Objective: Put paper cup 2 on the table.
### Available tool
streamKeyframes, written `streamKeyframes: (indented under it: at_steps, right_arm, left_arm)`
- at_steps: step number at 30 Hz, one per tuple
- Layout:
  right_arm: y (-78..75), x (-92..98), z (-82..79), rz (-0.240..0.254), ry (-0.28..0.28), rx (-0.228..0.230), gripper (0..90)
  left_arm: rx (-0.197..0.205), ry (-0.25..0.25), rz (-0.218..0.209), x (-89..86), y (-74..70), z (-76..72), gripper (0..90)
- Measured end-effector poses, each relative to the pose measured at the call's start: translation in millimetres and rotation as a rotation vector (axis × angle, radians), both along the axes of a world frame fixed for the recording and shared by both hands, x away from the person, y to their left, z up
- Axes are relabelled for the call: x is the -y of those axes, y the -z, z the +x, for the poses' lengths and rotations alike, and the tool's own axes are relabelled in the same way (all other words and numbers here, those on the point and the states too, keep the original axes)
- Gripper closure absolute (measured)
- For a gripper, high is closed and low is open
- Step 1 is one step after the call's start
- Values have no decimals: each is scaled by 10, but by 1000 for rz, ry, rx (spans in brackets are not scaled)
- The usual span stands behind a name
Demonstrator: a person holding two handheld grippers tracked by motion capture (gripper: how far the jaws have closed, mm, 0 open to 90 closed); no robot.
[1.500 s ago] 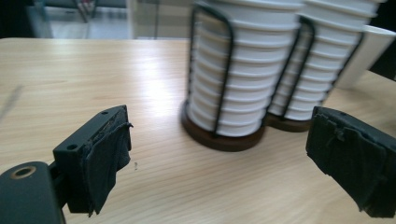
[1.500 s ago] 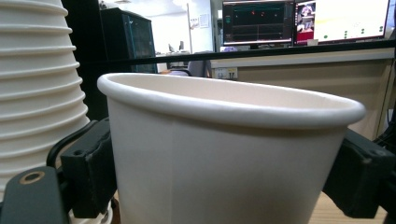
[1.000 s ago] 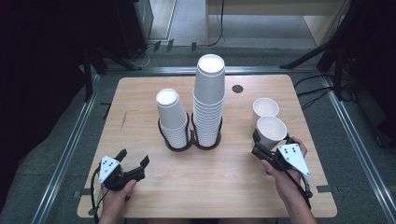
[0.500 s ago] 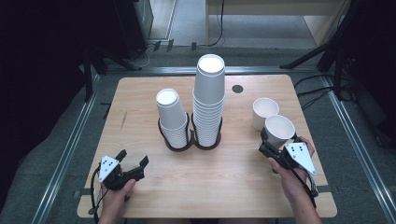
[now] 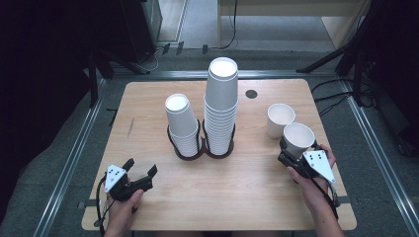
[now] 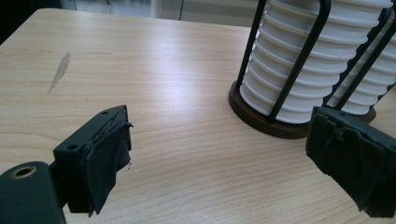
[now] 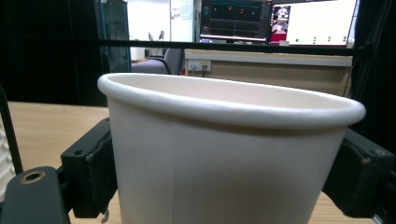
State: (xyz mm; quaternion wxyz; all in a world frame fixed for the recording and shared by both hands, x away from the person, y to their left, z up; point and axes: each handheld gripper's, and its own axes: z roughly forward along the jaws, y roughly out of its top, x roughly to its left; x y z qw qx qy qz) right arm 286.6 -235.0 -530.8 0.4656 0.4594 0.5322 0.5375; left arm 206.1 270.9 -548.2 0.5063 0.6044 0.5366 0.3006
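The right gripper (image 5: 292, 154) clamps a white paper cup (image 5: 298, 140) between its two jaws, the pads pressed against the cup's sides low down, as the right gripper view shows. The cup stands upright, mouth up, near the right edge of the table (image 5: 148, 108), just beside a second paper cup (image 5: 279, 119) that stands free. The left gripper (image 5: 141, 176) rests at the front left of the table, jaws spread wide with nothing between them, pointed toward the two cup stacks (image 5: 202, 123) in their dark wire holder (image 5: 200, 150).
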Motion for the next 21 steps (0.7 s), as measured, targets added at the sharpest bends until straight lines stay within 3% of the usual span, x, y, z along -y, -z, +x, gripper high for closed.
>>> streamKeyframes:
  at_steps: [21]
  right_arm:
    - [163, -73, 22, -72, -54, -78, 120]
  left_arm:
    - [-1, 5, 5, 10, 3, -1, 70]
